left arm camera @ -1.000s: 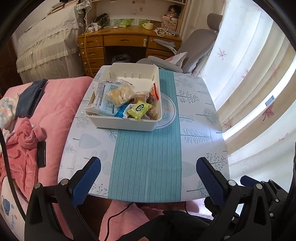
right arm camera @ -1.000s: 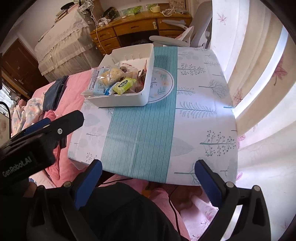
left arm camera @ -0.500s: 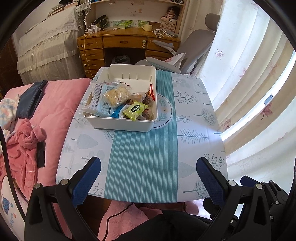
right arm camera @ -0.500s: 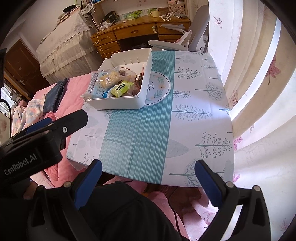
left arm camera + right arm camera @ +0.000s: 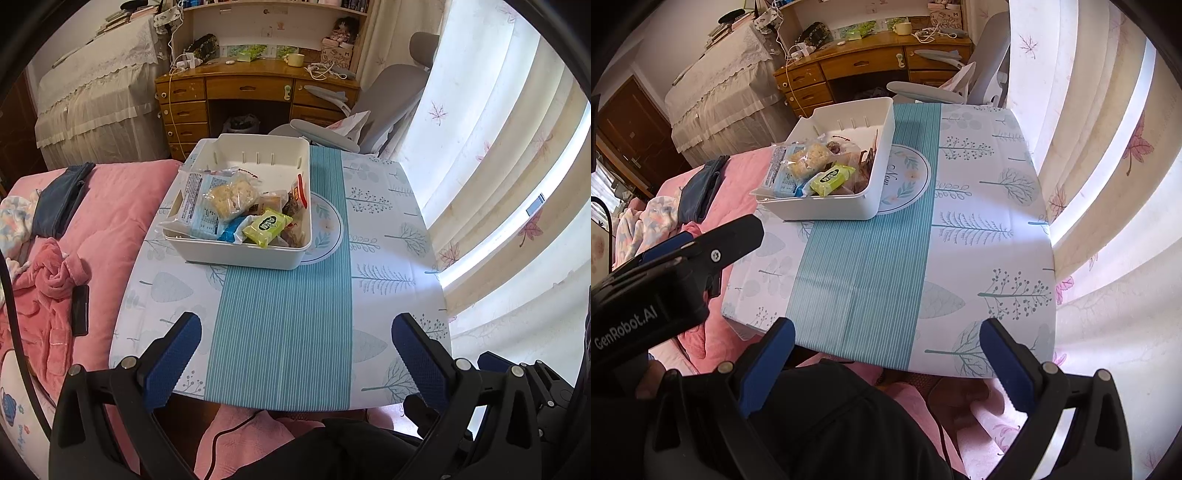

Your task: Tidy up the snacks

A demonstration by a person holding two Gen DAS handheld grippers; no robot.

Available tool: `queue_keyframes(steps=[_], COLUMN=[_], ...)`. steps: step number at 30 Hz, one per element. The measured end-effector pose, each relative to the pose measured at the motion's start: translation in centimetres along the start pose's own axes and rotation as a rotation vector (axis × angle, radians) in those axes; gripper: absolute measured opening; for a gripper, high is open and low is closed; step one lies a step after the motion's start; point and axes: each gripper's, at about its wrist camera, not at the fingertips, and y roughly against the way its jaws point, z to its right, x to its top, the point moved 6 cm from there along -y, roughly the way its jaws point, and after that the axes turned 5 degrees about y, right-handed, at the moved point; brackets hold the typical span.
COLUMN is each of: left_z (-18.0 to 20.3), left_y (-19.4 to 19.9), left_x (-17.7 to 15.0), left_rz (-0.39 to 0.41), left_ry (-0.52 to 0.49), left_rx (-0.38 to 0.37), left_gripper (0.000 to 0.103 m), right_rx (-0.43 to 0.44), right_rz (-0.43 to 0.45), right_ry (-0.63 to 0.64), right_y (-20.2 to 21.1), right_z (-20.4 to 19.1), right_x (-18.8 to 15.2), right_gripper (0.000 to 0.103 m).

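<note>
A white plastic bin (image 5: pixel 236 254) stands on the far left part of the table (image 5: pixel 280 332); it also shows in the right wrist view (image 5: pixel 827 210). It holds several wrapped snacks: a yellow-green packet (image 5: pixel 266 227) (image 5: pixel 832 179), a clear bag of pale cakes (image 5: pixel 231 195) (image 5: pixel 807 157) and a blue-white packet (image 5: pixel 197 206). My left gripper (image 5: pixel 295 354) is open and empty above the table's near edge. My right gripper (image 5: pixel 886 358) is open and empty, held back over the near edge, well apart from the bin.
The table carries a cloth with a teal striped band (image 5: pixel 860 266). A pink bed (image 5: pixel 103 221) with a phone (image 5: pixel 80 310) lies to the left. A grey chair (image 5: pixel 384 96) and wooden desk (image 5: pixel 255 92) stand behind. Curtains (image 5: pixel 498 184) hang on the right.
Both grippers have drawn back and up from the table; the bin looks smaller and farther. Both jaws stay open. Nothing on the table has moved.
</note>
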Motion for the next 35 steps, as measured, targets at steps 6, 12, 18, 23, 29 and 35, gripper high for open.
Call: queue_keyframes(steps=[6,12,18,23,29,35], left_z=[0.3,0.5,0.7,1.0,1.5,2.3], left_y=[-0.2,-0.4,-0.8,-1.0,-1.6,-2.3], left_x=[0.5,0.8,1.0,1.0,1.2,2.0], left_rz=[0.005,0.002,-0.008,-0.012,-0.020,-0.019], left_ry=[0.000,0.000,0.000,-0.002,-0.014,-0.024], left_rx=[-0.001,0.000,0.002,0.000,0.003,0.004], left_gripper=[0.102,0.102,0.102,0.102,0.102,0.102], right_rx=[-0.002,-0.001,0.002,0.007,0.011,0.018], right_rz=[-0.002,-0.004,-0.012,-0.021,-0.027,-0.034], right_ry=[0.002,0.002,0.001,-0.004,-0.016,-0.028], right_y=[-0.1,0.0,-0.3,-0.8,-1.3,-1.7], right_z=[0.1,0.2,0.6,1.1,1.8,2.9], right_x=[0.1,0.3,0.6,1.1,1.3,1.7], right_gripper=[0.101,0.101,0.101,0.101,0.101,0.101])
